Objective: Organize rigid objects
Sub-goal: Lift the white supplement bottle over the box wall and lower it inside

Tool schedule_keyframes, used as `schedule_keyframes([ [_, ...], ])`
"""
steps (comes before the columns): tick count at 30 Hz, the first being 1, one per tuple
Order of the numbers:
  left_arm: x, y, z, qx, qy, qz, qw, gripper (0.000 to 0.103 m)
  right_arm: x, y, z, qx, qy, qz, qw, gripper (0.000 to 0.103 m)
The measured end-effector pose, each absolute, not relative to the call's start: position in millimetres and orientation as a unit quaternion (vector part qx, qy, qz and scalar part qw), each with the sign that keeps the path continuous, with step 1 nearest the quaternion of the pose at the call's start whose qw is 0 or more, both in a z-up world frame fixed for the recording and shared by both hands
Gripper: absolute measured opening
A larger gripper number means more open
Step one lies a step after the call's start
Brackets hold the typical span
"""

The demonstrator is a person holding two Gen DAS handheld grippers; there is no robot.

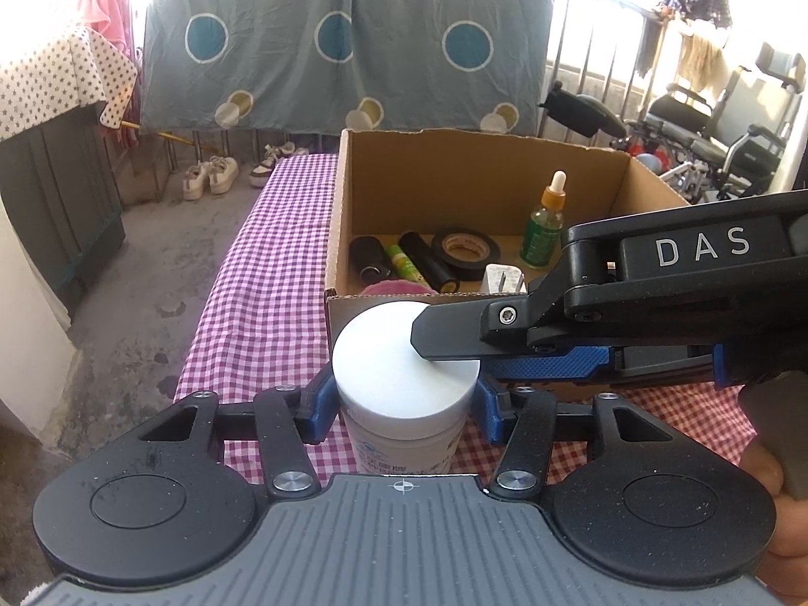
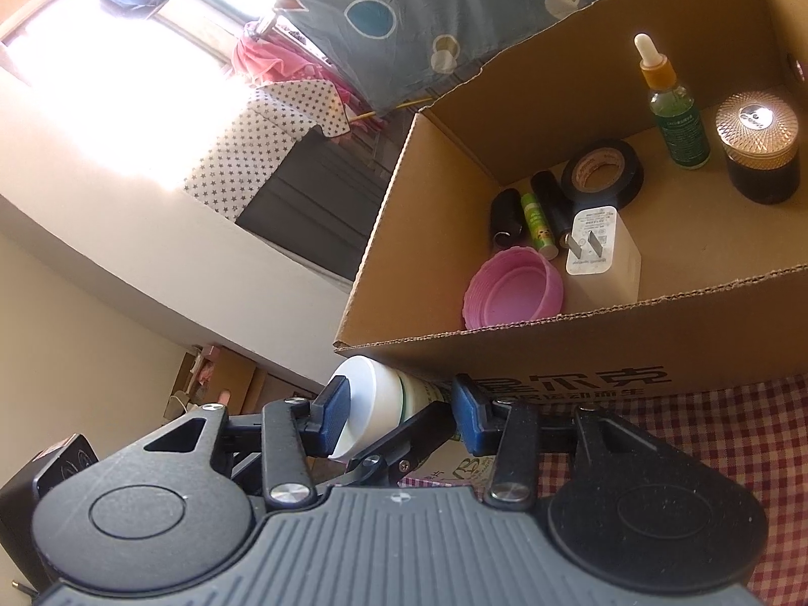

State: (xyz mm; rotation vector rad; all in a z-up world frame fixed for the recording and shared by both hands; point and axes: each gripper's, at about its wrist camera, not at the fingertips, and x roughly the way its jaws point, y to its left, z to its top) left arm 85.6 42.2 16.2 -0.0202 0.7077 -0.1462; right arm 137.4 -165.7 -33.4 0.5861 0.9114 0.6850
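gripping one white jar [image 1: 404, 353], two hand-held grippers, box [image 2: 555, 368] holding perhaps eight items

My left gripper [image 1: 404, 404] clamped on the white-lidded jar [image 1: 404, 368], just in front of the cardboard box [image 1: 485, 161], my right gripper [image 1: 454, 348] reaching across the jar's lid, tape roll [image 1: 465, 246] and dropper bottle [image 1: 543, 224] inside the box

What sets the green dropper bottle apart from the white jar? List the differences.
The green dropper bottle is slim with a narrow white dropper tip; the white jar is squat with a broad flat lid. The bottle stands inside the cardboard box; the jar is outside, in front of it. The bottle is untouched; the jar sits between the fingers of the left hand-held gripper and the right hand-held gripper. Both are labelled containers.
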Motion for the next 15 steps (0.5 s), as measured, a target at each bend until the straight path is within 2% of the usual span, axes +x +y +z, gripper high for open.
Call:
schedule_keyframes([
  [15, 65, 35, 38, 0.002, 0.318, -0.067, 0.946, 0.053, 113, -173, -9, 0.271, 0.397, 0.334, 0.811, 0.048],
])
